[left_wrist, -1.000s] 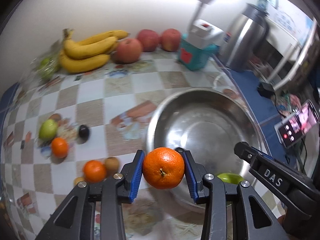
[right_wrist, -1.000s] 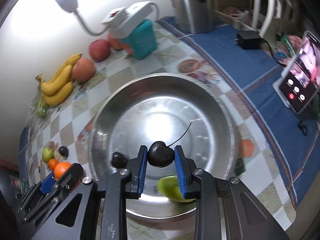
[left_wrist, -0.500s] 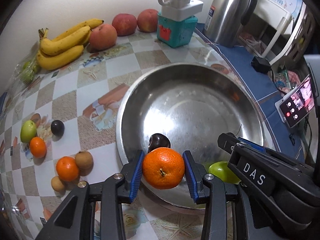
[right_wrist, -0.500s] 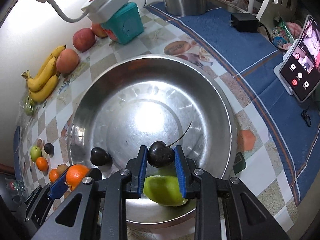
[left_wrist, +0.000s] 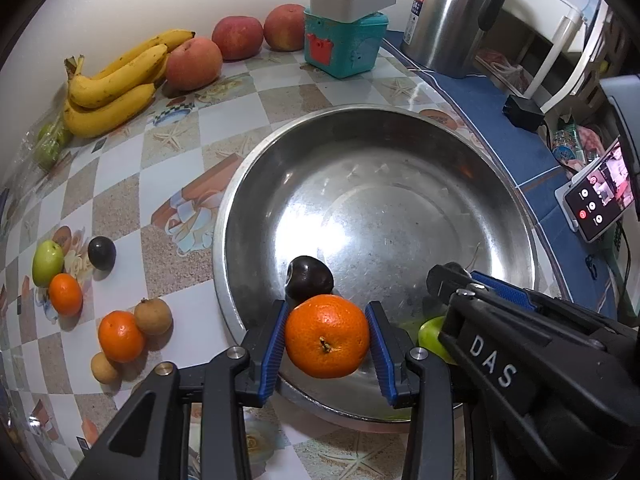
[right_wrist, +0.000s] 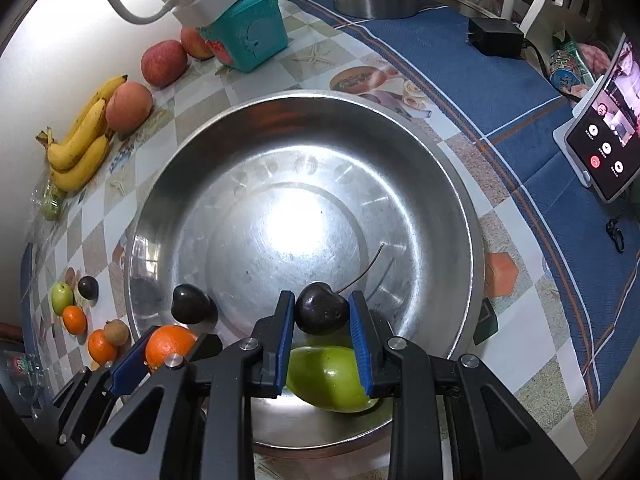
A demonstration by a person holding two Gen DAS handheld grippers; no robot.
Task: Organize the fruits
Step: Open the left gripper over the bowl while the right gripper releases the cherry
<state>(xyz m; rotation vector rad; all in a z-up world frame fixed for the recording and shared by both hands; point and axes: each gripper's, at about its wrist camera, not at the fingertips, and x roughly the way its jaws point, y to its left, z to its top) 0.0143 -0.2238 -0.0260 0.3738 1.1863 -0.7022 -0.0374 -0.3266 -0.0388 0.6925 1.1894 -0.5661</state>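
My left gripper [left_wrist: 327, 338] is shut on an orange [left_wrist: 327, 336], hanging over the near rim of a large steel bowl [left_wrist: 400, 120]. In the right wrist view my right gripper [right_wrist: 322, 316] is shut on a dark cherry [right_wrist: 320, 309] with a long stem, just above a green fruit [right_wrist: 330, 378] that lies in the bowl [right_wrist: 304, 100]. A second dark cherry [left_wrist: 309, 282] rests on the bowl's floor at the near left. The left gripper [right_wrist: 160, 354] with its orange [right_wrist: 169, 345] shows at the lower left of the right wrist view.
Loose on the checked tablecloth left of the bowl lie small oranges [left_wrist: 121, 335], brown round fruits [left_wrist: 153, 315], a green fruit [left_wrist: 47, 262] and a dark cherry [left_wrist: 101, 253]. Bananas [left_wrist: 116, 84], apples [left_wrist: 193, 63], a teal box [left_wrist: 343, 42], a kettle [left_wrist: 456, 12] and a phone [left_wrist: 596, 204] stand farther off.
Both grippers have sunk toward the bowl with their fruit still held. The left one has come in from the tablecloth side until the orange hangs over the bowl's near rim.
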